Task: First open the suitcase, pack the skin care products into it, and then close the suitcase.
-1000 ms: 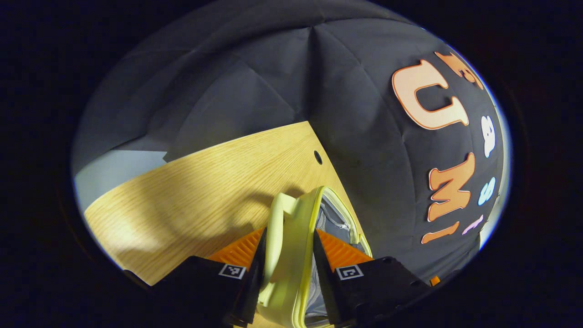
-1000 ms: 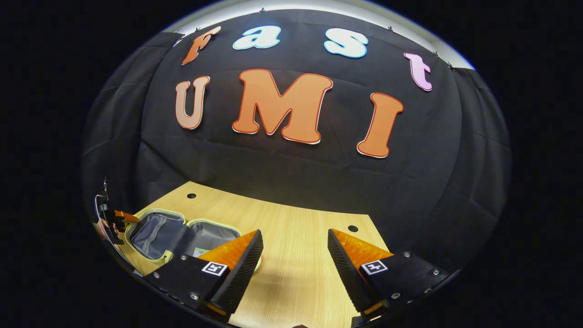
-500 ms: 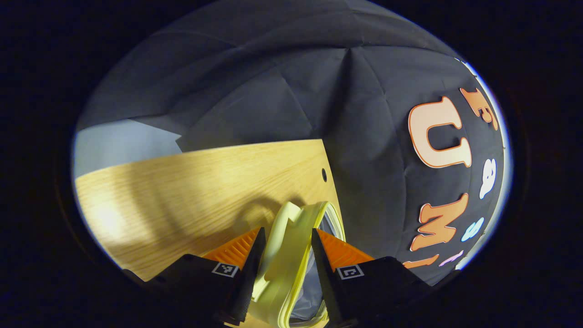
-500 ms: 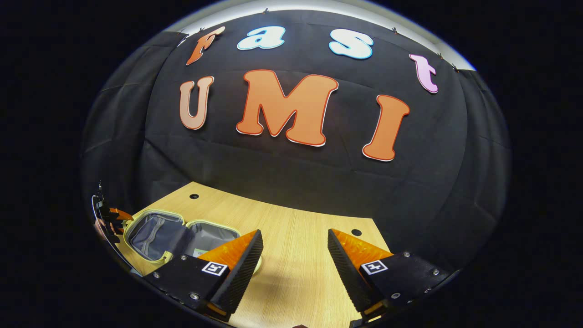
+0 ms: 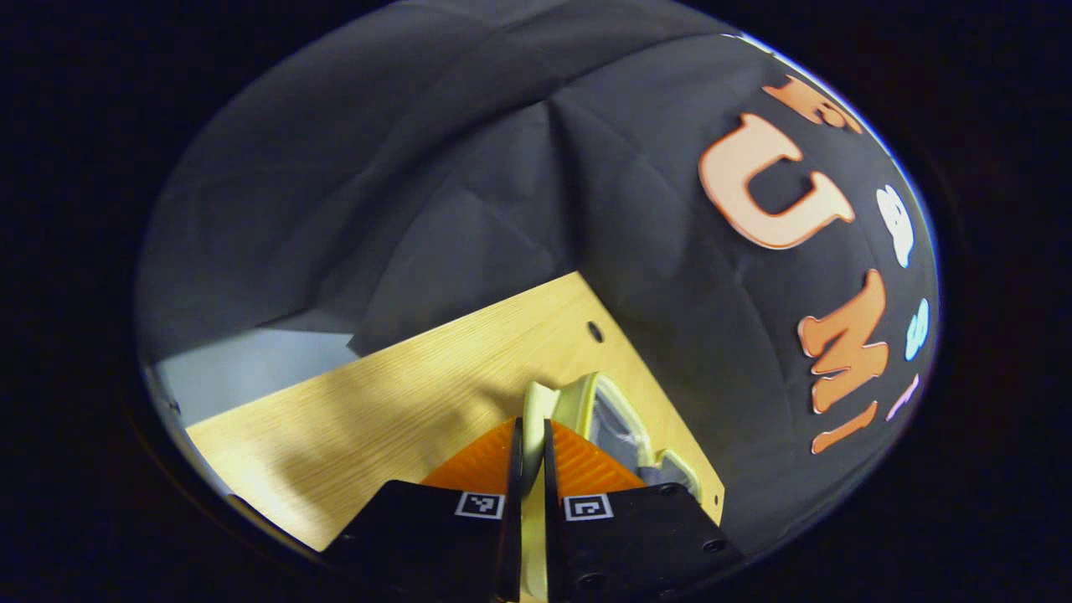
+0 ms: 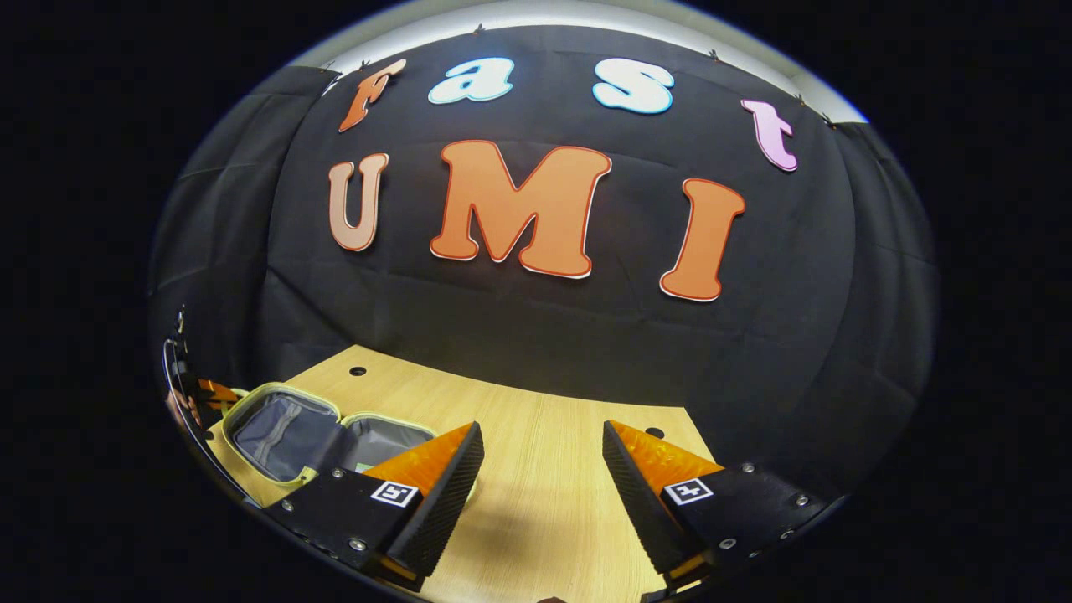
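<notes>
Two halves of the pale yellow suitcase lie open side by side on the wooden table in the right gripper view, grey lining facing up, low on the left of that view and toward the table's left end. Its long axis across both halves runs left to right along the table, with the left half angled a little toward the near left. Something pale with a green mark rests in the right half, partly hidden behind an orange finger, too small to tell what it is. At the far left edge of this view the left gripper shows against the outer rim of the left half. In the left gripper view, the left gripper is clenched on the suitcase's thin yellow edge: both orange fingers press on the rim with barely a gap between them. The rim runs away from the camera toward the table's far corner, and a strip of grey lining and zip shows just to its right. The right gripper hangs released over bare table to the right of the suitcase, its fingers well apart and grasping nothing. Small round holes dot the table near the black cloth wall.
</notes>
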`<action>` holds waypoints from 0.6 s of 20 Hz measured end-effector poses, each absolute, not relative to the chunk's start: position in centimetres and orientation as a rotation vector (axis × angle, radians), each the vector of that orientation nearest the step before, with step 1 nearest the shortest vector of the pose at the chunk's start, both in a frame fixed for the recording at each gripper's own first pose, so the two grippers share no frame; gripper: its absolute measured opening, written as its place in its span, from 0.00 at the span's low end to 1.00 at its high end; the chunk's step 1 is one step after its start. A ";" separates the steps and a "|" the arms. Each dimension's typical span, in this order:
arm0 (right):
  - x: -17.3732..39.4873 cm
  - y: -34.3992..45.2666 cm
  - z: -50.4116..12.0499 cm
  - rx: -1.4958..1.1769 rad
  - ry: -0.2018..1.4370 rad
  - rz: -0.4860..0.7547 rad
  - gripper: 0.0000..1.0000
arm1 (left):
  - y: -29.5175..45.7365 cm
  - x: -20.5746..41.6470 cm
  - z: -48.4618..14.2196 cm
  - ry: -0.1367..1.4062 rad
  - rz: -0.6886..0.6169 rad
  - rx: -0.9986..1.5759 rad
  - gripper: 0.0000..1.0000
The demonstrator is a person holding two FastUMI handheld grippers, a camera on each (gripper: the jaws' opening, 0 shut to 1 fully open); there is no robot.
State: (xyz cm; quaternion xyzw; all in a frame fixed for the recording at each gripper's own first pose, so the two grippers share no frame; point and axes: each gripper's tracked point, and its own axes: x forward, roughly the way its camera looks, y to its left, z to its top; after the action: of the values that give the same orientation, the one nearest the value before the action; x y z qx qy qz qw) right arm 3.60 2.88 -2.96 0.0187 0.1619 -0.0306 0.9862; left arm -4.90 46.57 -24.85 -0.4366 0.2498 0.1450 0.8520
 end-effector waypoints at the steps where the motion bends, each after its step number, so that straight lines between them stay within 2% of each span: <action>1: 3.3 2.4 -2.8 0.039 0.318 -0.067 0.91 | 46.3 -3.7 -22.4 0.494 0.268 -0.901 0.11; 7: 1.6 0.2 -3.4 0.081 0.305 -0.105 0.91 | 38.8 2.1 -10.4 0.405 0.018 -0.780 0.12; 12: 0.0 -2.0 -3.8 0.093 0.301 -0.152 0.91 | 30.7 4.9 -5.5 0.388 -0.154 -0.747 0.12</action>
State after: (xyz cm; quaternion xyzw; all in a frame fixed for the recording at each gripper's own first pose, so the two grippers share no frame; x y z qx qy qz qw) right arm -0.01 -1.97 -3.81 0.0464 0.1498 -0.0756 0.9847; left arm 4.93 30.69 -5.51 -0.3621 0.1880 -0.0748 0.9099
